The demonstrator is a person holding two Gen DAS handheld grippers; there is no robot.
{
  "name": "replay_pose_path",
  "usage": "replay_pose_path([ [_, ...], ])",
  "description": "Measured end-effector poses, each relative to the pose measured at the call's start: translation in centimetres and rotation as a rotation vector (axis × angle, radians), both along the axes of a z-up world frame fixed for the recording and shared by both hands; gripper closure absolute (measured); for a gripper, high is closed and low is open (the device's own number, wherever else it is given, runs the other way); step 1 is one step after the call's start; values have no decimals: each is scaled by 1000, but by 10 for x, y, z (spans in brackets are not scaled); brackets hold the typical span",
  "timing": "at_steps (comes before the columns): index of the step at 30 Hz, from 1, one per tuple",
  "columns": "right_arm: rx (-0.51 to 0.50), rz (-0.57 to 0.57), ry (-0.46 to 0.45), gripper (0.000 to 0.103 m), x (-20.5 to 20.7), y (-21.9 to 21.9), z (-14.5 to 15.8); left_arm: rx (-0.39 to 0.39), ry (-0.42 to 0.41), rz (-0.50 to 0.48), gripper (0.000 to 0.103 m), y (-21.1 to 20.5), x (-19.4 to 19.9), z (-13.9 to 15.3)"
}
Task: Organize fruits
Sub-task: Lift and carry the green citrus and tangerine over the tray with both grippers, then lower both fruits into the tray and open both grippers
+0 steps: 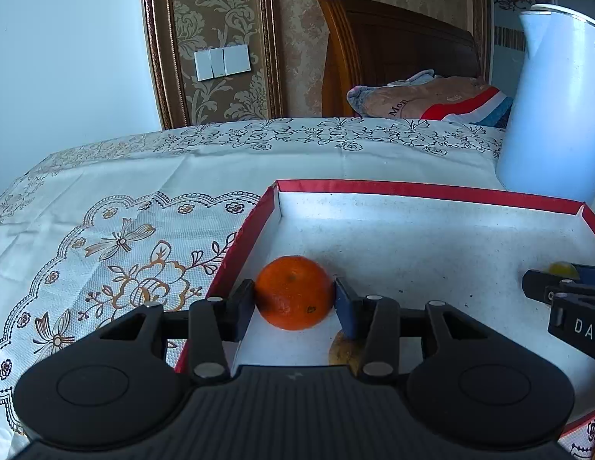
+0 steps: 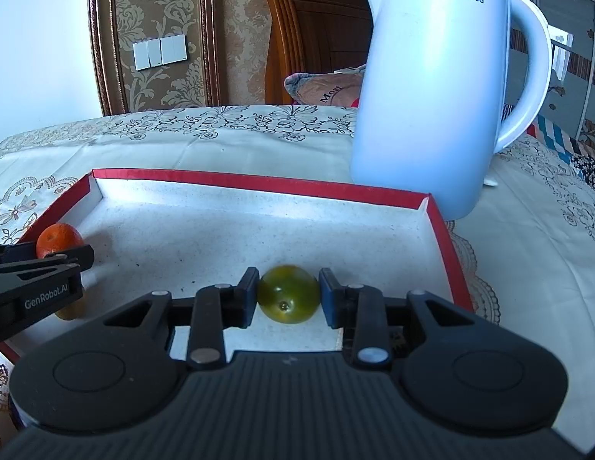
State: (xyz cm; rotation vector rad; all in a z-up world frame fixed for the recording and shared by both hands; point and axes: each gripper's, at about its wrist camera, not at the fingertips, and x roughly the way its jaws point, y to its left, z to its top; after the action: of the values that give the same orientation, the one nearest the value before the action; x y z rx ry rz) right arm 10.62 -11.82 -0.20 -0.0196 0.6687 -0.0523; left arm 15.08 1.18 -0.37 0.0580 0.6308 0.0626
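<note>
My left gripper is shut on an orange tangerine over the left side of a red-rimmed box lid with a white floor. My right gripper is shut on a green-yellow citrus fruit over the box's right half. A brownish-yellow fruit lies on the box floor under the left gripper's right finger; it also shows in the right wrist view. The tangerine and the left gripper show at the left of the right wrist view. The right gripper shows at the right of the left wrist view.
A tall white Midea kettle stands on the table just behind the box's right far corner. The table carries a white lace-patterned cloth. A wooden headboard and pillows lie beyond the table.
</note>
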Motion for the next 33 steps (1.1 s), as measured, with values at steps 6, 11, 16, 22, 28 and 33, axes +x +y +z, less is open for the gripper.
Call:
replay_pose_path([
  [6, 9, -9, 4, 53, 0, -1, 0, 18, -10, -3, 56, -2, -1, 0],
  [11, 7, -22, -12, 32, -2, -2, 2, 9, -16, -15, 46, -2, -2, 1],
  [16, 12, -22, -15, 27, -3, -3, 2, 9, -20, -20, 44, -2, -3, 0],
  [22, 25, -22, -14, 21, -4, -5, 3, -8, -19, -23, 42, 1, -5, 1],
  [28, 33, -27, -42, 8, -11, -6, 7, -19, -59, -18, 40, 4, -14, 6],
  [33, 41, -29, -73, 5, -20, -7, 10, -19, -93, -10, 40, 6, -22, 12],
])
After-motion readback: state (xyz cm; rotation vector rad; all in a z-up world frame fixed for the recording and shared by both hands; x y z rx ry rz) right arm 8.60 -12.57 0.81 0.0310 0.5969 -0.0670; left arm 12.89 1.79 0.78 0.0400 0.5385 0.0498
